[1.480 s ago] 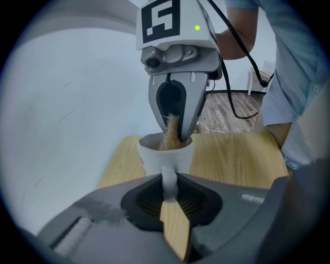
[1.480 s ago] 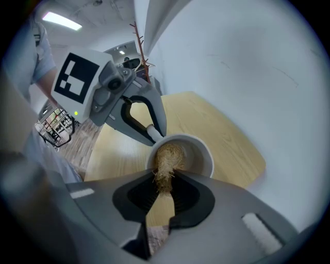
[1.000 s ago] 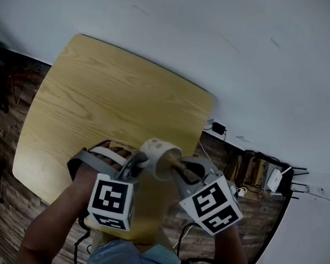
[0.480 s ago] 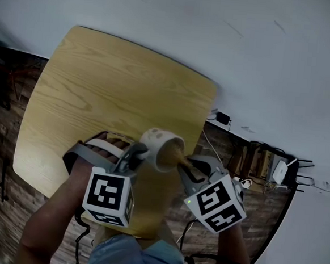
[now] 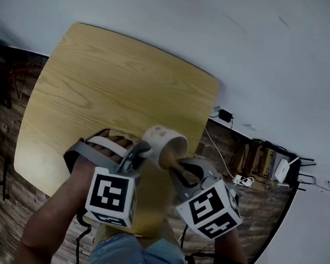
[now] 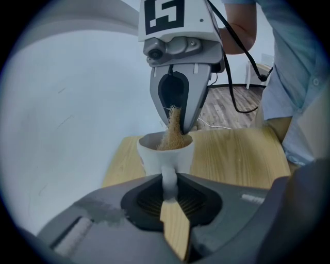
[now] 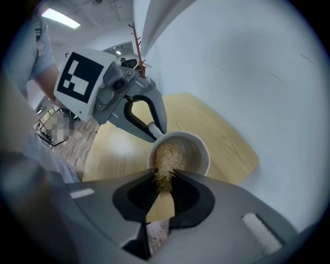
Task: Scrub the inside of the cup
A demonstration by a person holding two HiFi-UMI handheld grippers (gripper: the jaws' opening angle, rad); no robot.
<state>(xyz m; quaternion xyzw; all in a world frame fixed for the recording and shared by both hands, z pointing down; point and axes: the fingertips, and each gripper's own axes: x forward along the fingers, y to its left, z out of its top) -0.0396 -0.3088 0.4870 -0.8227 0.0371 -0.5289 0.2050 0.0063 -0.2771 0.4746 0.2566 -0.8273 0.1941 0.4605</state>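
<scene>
A white cup [image 5: 162,138] is held above the near edge of the wooden table [image 5: 111,90], tipped with its mouth toward my right gripper. My left gripper [image 5: 143,150] is shut on the cup's handle [image 6: 168,181]. In the left gripper view the cup [image 6: 164,155] stands just past the jaws. My right gripper [image 5: 180,168] is shut on a tan fibrous scrubber [image 7: 166,161]. The scrubber's far end reaches into the cup [image 7: 195,150] and rests against its inner wall. From the left gripper view the scrubber [image 6: 172,132] hangs from the right gripper [image 6: 176,119] into the cup.
A dark wood floor with cables and a power adapter [image 5: 225,114] lies right of the table. A white wall [image 5: 261,62] rises behind it. My forearms and light blue shirt [image 5: 132,257] fill the bottom of the head view.
The right gripper has shifted slightly with the scrubber inside the cup. The left gripper keeps its hold on the handle, and the cup has barely moved.
</scene>
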